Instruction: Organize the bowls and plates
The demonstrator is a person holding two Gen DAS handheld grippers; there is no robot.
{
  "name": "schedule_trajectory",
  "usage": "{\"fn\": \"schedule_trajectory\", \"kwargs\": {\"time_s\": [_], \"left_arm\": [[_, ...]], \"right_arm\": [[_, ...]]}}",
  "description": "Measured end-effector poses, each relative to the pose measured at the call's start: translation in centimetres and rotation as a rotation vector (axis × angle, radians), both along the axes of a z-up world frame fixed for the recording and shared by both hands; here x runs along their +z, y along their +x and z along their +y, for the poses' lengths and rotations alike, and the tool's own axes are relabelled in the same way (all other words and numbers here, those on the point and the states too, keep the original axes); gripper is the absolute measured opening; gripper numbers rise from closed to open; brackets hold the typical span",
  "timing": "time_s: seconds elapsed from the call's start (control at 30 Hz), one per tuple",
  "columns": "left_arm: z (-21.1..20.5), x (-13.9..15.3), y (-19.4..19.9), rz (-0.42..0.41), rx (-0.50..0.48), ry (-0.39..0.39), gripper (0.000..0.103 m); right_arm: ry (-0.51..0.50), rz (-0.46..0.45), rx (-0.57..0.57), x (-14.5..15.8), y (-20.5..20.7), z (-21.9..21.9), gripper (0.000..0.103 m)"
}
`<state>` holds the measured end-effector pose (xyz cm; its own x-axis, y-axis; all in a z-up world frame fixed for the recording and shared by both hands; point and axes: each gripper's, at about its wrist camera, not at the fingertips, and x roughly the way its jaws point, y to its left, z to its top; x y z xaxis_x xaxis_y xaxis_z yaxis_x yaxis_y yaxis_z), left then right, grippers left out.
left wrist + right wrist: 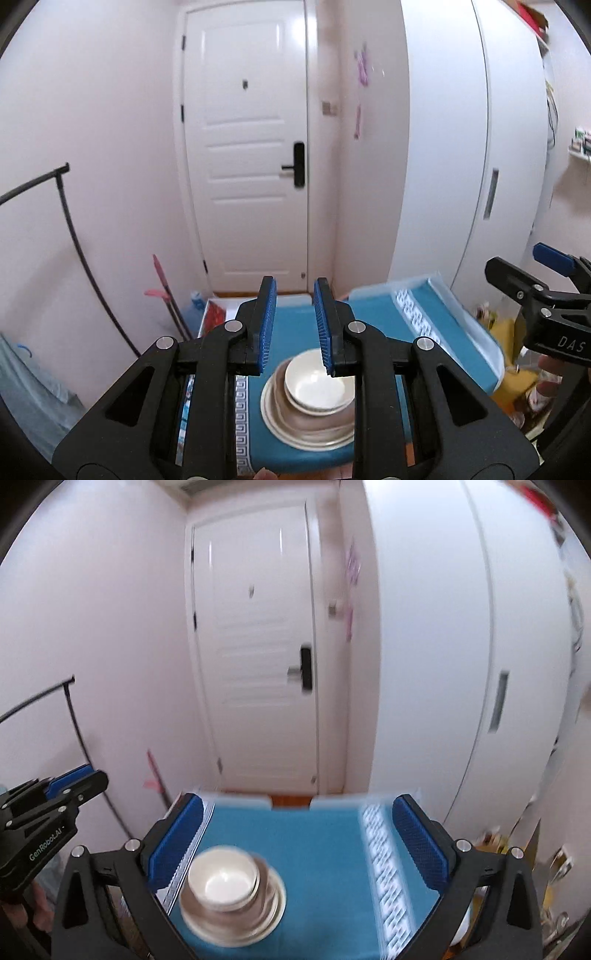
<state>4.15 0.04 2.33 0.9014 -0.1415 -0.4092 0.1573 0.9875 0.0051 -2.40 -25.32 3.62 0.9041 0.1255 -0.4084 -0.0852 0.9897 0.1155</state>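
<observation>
A stack of cream plates (306, 424) with cream bowls (317, 384) nested on top sits on a blue cloth-covered table (373, 317). The stack also shows in the right wrist view (232, 897), blurred, left of centre on the table (314, 834). My left gripper (294, 325) hangs above the stack, its blue pads a narrow gap apart, holding nothing. My right gripper (295, 845) is wide open and empty above the table, right of the stack. Each gripper shows at the edge of the other's view: the right one (546, 288) and the left one (55, 797).
A white door (247, 147) stands beyond the table, with a white wardrobe (461, 147) to its right. A black clothes rail (70, 229), a pink-handled mop (166, 291) and a water bottle (195, 306) stand at the left. Clutter lies on the floor at the right (517, 369).
</observation>
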Motion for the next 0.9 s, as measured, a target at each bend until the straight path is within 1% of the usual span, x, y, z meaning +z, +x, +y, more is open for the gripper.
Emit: {"fn": "schedule_trajectory", "kwargs": {"time_s": [0.07, 0.13, 0.17, 0.23, 0.3, 0.33, 0.4, 0.47, 0.5, 0.53, 0.57, 0.6, 0.67, 0.7, 0.83, 0.9], "left_arm": [[0.1, 0.2, -0.4, -0.015, 0.005, -0.020, 0.018], [0.2, 0.4, -1.1, -0.045, 0.011, -0.024, 0.018], [0.2, 0.5, -1.6, -0.076, -0.005, -0.032, 0.018], [0.0, 0.5, -1.7, -0.084, -0.020, -0.044, 0.018], [0.2, 0.8, -2.3, -0.117, -0.020, -0.064, 0.018], [0.2, 0.8, -2.7, -0.129, -0.019, -0.062, 0.018], [0.0, 1.0, -2.9, -0.133, -0.012, -0.038, 0.019], [-0.2, 0.8, -2.7, -0.108, -0.020, -0.039, 0.019], [-0.2, 0.7, -2.8, -0.099, -0.020, -0.040, 0.028], [-0.2, 0.6, -2.7, -0.087, -0.023, -0.044, 0.042], [-0.2, 0.5, -2.7, -0.079, -0.032, -0.050, 0.099], [-0.1, 0.4, -2.8, -0.087, -0.034, -0.053, 0.103], [0.1, 0.5, -3.6, -0.135, -0.050, -0.083, 0.103], [0.2, 0.5, -3.8, -0.142, -0.055, -0.093, 0.103], [0.0, 0.3, -3.6, -0.122, -0.035, -0.061, 0.103], [0.1, 0.2, -3.4, -0.108, -0.029, -0.065, 0.103]], "right_arm": [[-0.007, -0.039, -0.018, 0.6, -0.5, 0.1, 0.102], [-0.014, -0.038, -0.020, 0.7, -0.6, 0.4, 0.102], [-0.015, -0.038, -0.022, 0.8, -0.6, 0.5, 0.102], [-0.012, -0.044, -0.024, 0.7, -0.8, 0.6, 0.102], [-0.010, -0.044, -0.024, 0.7, -0.7, 0.7, 0.102], [-0.012, -0.047, -0.027, 0.8, -0.8, 0.8, 0.102], [-0.011, -0.053, -0.031, 1.0, -1.3, 0.5, 0.102], [-0.009, -0.060, -0.034, 1.1, -1.4, 0.4, 0.102], [-0.009, -0.063, -0.033, 1.1, -1.4, 0.5, 0.102], [-0.009, -0.065, -0.033, 1.1, -1.5, 0.5, 0.102], [-0.010, -0.067, -0.032, 1.1, -1.5, 0.6, 0.102], [-0.011, -0.067, -0.032, 1.1, -1.5, 0.7, 0.102], [-0.011, -0.066, -0.032, 1.1, -1.5, 0.7, 0.102], [-0.009, -0.065, -0.034, 1.1, -1.5, 0.7, 0.102], [-0.014, -0.059, -0.033, 1.0, -1.5, 0.8, 0.102], [-0.015, -0.059, -0.035, 0.9, -1.5, 0.8, 0.102]]}}
